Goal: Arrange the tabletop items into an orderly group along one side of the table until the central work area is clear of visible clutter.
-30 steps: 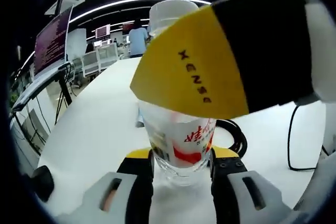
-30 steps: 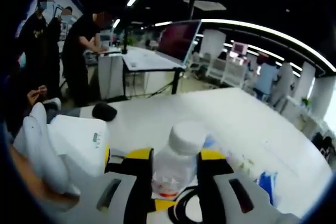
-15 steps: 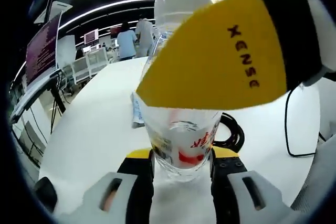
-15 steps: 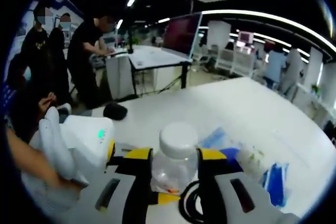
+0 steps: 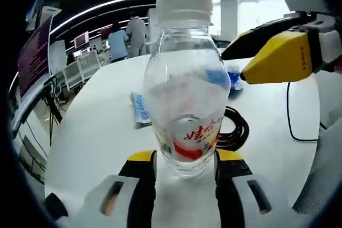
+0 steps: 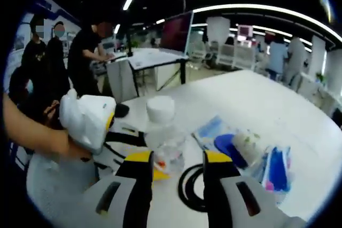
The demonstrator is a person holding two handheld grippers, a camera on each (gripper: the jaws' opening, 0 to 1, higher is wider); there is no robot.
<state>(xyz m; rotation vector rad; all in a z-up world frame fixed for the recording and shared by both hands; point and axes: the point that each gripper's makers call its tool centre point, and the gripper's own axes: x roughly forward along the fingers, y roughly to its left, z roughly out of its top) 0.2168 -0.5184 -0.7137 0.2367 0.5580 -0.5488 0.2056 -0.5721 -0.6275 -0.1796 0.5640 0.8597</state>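
In the left gripper view, the left gripper (image 5: 184,166) is pinching the base of an upright clear plastic bottle (image 5: 186,84) on the white table (image 5: 101,126), a coiled black cable (image 5: 235,129) lying just behind. The right gripper view is showing the right gripper (image 6: 172,166) standing spread, apart from the bottle (image 6: 163,140), with blue packets (image 6: 275,169) lying nearby.

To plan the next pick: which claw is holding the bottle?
The left claw: it is shut on the clear bottle. The right claw is open, behind it.
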